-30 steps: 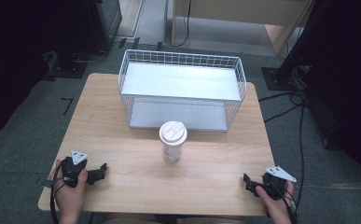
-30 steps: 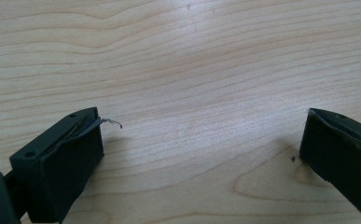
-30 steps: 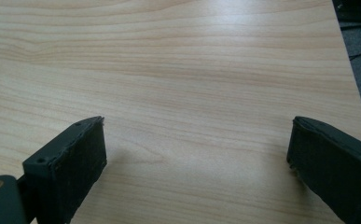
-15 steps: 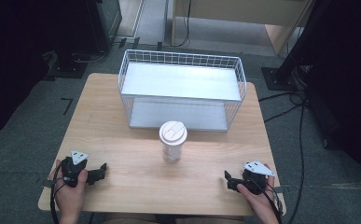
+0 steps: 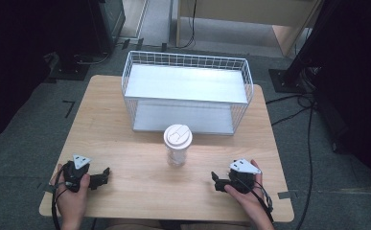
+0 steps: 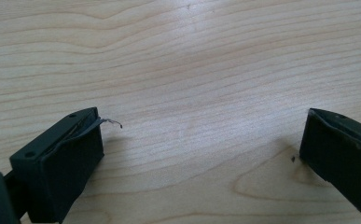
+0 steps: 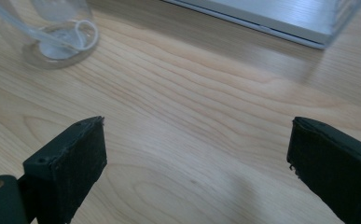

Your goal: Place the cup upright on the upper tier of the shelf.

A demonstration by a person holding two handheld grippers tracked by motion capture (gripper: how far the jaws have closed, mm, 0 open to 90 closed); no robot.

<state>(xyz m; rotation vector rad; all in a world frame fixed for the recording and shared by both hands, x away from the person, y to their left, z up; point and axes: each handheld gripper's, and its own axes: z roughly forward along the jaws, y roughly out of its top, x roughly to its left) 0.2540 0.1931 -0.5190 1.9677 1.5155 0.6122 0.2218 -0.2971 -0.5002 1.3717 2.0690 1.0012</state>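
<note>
High view: the left claw lies low over the tabletop near its front left corner, held in the person's left hand, its jaws pointing toward the middle of the tabletop. The right claw sits near the front right, held in the right hand, its jaws pointing left toward the cup. The cup, clear with a white lid, stands upright at mid-table, just in front of the wire basket and apart from both claws. Bare wood lies between each claw and the cup. The basket takes up the far half of the tabletop. Both hands rest close to the front edge.

Left gripper view: the left claw stands wide open with nothing between its jaws. Bare wood grain lies ahead of it.

Right gripper view: the right claw is wide open and holds nothing. The base of the cup shows at upper left, well ahead of the jaws and off their centre line. The lower edge of the basket crosses the upper right.

Against the earlier frames: the right hand has come leftward along the front edge, from the front right corner to a place nearer the cup. The left hand, the cup and the basket are where they were. The right claw's opening looks unchanged.
</note>
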